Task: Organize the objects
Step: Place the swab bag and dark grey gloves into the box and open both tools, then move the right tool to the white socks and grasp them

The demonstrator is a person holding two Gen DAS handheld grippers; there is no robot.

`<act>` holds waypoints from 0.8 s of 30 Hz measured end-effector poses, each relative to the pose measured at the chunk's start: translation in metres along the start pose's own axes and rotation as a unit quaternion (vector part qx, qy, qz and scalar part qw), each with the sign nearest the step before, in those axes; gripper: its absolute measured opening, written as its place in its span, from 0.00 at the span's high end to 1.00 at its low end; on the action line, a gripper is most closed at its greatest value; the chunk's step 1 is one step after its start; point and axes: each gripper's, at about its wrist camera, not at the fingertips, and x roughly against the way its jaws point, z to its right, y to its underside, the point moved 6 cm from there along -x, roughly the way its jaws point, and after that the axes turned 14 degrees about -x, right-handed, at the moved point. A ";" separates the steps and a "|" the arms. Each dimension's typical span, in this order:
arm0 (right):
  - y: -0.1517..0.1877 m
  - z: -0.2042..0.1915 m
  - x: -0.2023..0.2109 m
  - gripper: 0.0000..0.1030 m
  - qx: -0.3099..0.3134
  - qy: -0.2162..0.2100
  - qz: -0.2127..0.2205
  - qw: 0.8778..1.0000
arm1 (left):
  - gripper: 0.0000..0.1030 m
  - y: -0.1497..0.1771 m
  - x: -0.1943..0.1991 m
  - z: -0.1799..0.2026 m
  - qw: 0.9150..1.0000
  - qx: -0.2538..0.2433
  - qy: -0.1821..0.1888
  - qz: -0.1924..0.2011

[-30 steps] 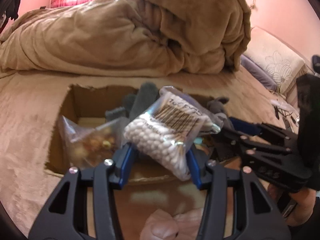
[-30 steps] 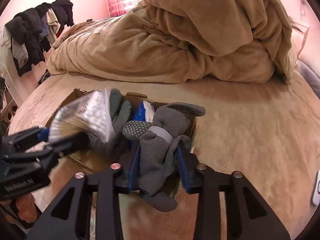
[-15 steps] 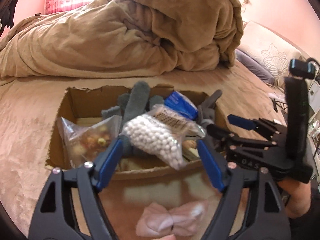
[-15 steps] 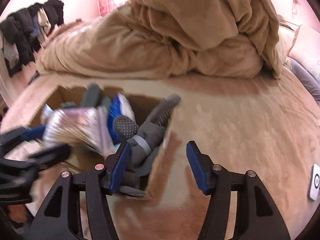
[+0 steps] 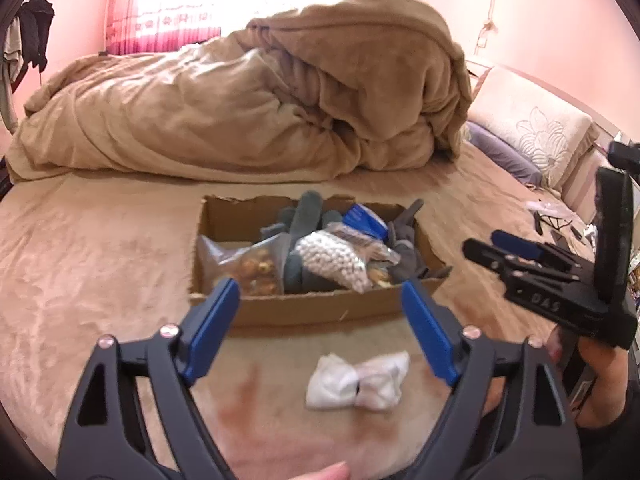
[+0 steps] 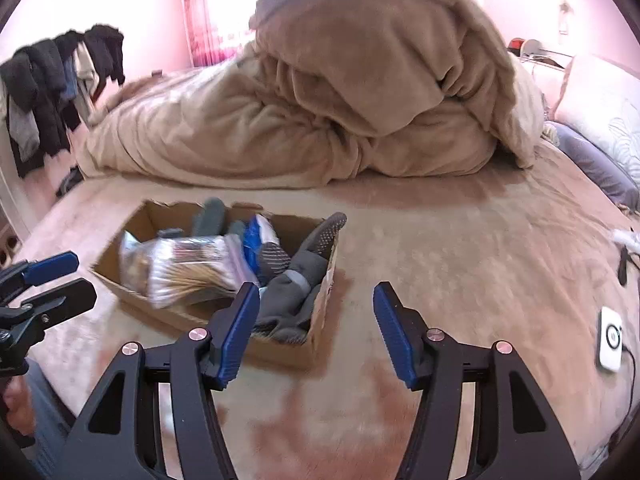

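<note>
A bed [image 5: 100,248] covered in a tan sheet fills both views, with a heaped tan blanket [image 5: 260,104] across its far side and a pale pillow [image 5: 532,136] at the right. A cardboard box [image 5: 312,308] sits on the bed in front of the blanket. Inside it lie grey gloves [image 6: 296,284] toward the right end, a blue packet [image 5: 366,220] near the back, a clear bag of white beads [image 5: 332,258] in the middle, and a bag of brown pieces [image 5: 248,268] at the left. The left gripper [image 5: 320,332] hangs just short of the box with its jaws spread wide and nothing between them. The right gripper [image 6: 314,336] is near the box's right end, its jaws likewise spread and empty. A small white bundle [image 5: 358,380] lies on the bed, between the left gripper's fingers and apart from the box. A small white device [image 6: 610,338] rests on the bed well to the right.
</note>
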 end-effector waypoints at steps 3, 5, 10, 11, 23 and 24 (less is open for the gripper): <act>0.002 -0.002 0.025 0.37 -0.012 -0.003 0.015 1.000 | 0.14 0.006 0.021 -0.001 1.000 -0.002 -0.005 0.007; 0.004 -0.005 0.039 0.35 -0.015 -0.006 0.018 1.000 | 0.14 0.011 0.035 -0.002 1.000 -0.003 -0.008 0.011; 0.009 -0.014 0.075 0.31 -0.013 -0.009 0.034 0.999 | 0.14 0.025 0.056 0.001 1.000 -0.016 -0.018 0.016; 0.011 -0.016 0.080 0.31 -0.011 -0.010 0.034 0.999 | 0.13 0.028 0.059 0.001 1.000 -0.016 -0.018 0.014; 0.043 -0.036 0.109 0.29 0.024 -0.010 0.015 1.000 | 0.11 0.074 0.070 -0.019 0.999 0.012 -0.038 -0.001; 0.045 -0.037 0.108 0.29 0.025 -0.012 0.013 1.000 | 0.11 0.078 0.066 -0.022 0.999 0.014 -0.040 -0.004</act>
